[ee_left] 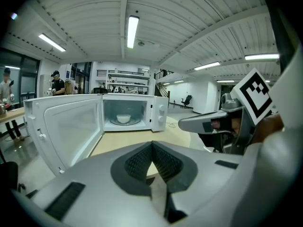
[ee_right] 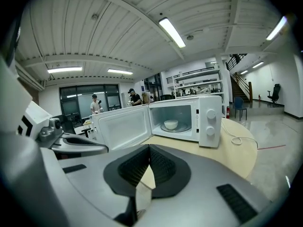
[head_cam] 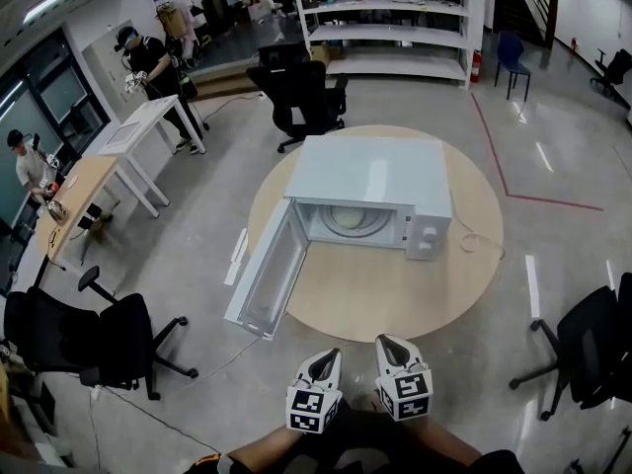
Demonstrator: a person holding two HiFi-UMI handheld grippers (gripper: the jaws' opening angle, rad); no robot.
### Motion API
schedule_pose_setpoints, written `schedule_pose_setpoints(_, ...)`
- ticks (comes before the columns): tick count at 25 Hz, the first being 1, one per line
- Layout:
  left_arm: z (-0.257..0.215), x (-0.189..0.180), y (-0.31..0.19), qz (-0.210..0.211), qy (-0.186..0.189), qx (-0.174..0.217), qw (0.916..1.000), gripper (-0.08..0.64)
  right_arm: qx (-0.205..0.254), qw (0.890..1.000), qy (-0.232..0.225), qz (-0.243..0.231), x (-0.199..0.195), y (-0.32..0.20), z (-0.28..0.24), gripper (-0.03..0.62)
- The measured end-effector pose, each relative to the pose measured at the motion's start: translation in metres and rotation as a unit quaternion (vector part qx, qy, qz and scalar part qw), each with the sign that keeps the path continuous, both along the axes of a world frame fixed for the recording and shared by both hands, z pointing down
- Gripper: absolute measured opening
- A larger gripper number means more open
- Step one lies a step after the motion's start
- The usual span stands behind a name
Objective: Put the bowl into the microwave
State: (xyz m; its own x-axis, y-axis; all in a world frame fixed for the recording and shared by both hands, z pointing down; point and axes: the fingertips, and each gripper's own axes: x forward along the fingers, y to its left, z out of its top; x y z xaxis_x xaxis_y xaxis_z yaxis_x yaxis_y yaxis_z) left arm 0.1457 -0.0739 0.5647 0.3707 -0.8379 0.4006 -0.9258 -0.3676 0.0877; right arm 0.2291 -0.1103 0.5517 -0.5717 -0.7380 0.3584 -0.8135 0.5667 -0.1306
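The bowl [ee_left: 123,118] already sits inside the microwave [head_cam: 370,176], on the glass plate in the middle of the cavity, dead ahead at your 12 o'clock. The placing itself looks done.

Both tools are held in close to your body, well apart from the desk [head_cam: 395,294]. The left gripper [head_cam: 324,359] has its jaws pressed tip to tip with nothing between them, and the right gripper [head_cam: 391,345] is the same: closed and empty.

The door [head_cam: 272,275] stands wide open. It is hinged on the microwave's left side, and its free edge points back toward you at about 10 o'clock. If you mean to finish by closing it, the left gripper is the nearer one.

- Keep those jaws together and use them as a blunt pusher.
- Come round to the door's outer face, out at 9 o'clock, and press near the free edge, not near the hinge.
- Swing it in a slow arc toward 1 o'clock so the microwave does not slide on the round desk.
- Keep the right gripper low at 6 o'clock, away from the cord [head_cam: 474,240] lying off at 2 o'clock.
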Motion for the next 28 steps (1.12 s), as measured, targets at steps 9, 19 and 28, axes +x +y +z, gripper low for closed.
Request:
schedule_pose_setpoints(9, -0.017, -0.004, 0.009, -0.005, -0.016, 0.026, 0.9995, 0.048, 0.016, 1.000, 0.002, -0.006, 0.000, 0.012, -0.013, 0.018)
schedule_pose_setpoints(19, -0.040, -0.054, 0.031, 0.001, -0.024, 0.044, 0.9988, 0.048, 0.025, 1.000, -0.008, 0.015, -0.044, 0.036, -0.033, 0.018)
schedule_pose_setpoints(28, -0.046, -0.113, 0.052, -0.007, -0.006, 0.048, 0.9988, 0.048, 0.023, 1.000, 0.014, 0.010, -0.102, 0.071, -0.041, 0.018)
